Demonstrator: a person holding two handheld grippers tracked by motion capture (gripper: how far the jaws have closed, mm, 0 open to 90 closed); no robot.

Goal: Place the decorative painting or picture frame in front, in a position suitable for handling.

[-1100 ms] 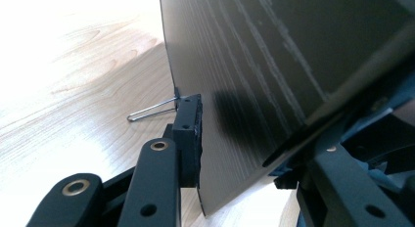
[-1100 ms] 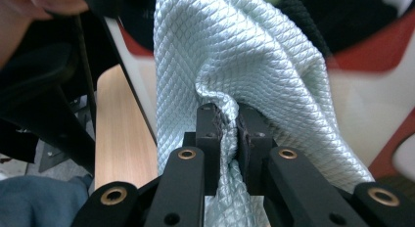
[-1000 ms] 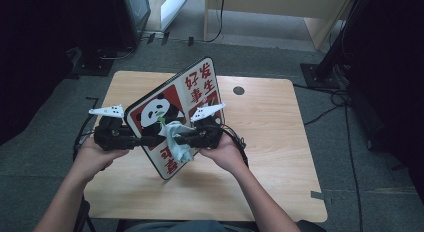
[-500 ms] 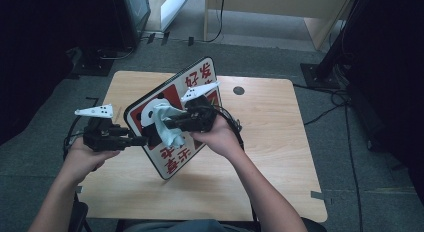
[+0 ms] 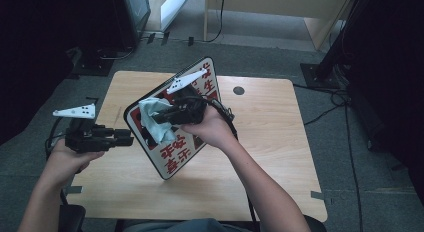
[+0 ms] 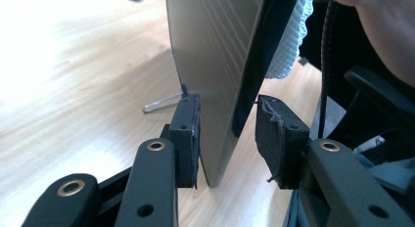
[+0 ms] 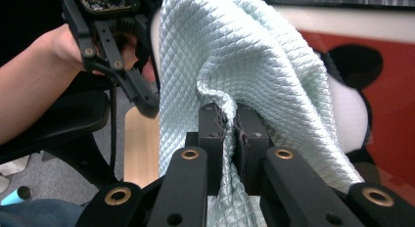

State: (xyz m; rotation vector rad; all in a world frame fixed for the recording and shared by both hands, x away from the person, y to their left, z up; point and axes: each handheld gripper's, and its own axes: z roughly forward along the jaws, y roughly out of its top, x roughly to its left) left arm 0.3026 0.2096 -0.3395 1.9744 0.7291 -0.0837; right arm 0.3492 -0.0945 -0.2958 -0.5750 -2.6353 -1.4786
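Bracing the panda sign board upright between my left gripper's parted jaws (not squeezed), my right gripper, clamped on the pale waffle cloth, wipes its face.

The cloth pinched in the right claw is pale mint with a fine quilted diamond weave. Behind it, the sign board is red with a black rim, white characters and a black-and-white panda; its back, between the left claw's black jaws, is plain grey. Beneath both claws, the bench is light wood grain.
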